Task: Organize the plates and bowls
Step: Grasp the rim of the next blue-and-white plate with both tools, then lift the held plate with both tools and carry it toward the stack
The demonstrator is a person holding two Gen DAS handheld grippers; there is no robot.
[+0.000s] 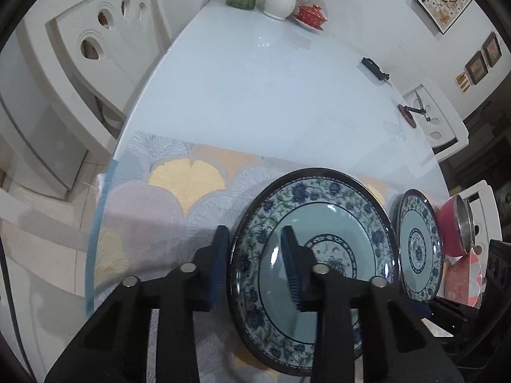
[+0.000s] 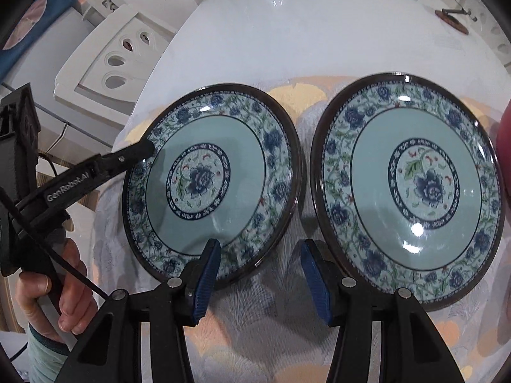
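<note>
Two blue-and-green floral plates lie side by side on a patterned placemat [image 2: 297, 166]. The left plate [image 2: 210, 182] also shows in the left wrist view [image 1: 332, 210]. The right plate [image 2: 412, 185] appears there too [image 1: 420, 245]. My left gripper [image 1: 255, 268] is open and straddles the left plate's left rim, one finger outside it and one over the plate. From the right wrist view, its upper finger [image 2: 134, 156] lies over that rim. My right gripper [image 2: 260, 271] is open and empty above the gap between the plates, at their near edges.
A red bowl [image 1: 453, 226] with a steel inside stands right of the plates. The white table [image 1: 262, 95] carries vases [image 1: 281, 0], a red cup [image 1: 311, 16] and small dark objects [image 1: 375, 68] at its far end. White chairs [image 1: 95, 51] stand around it.
</note>
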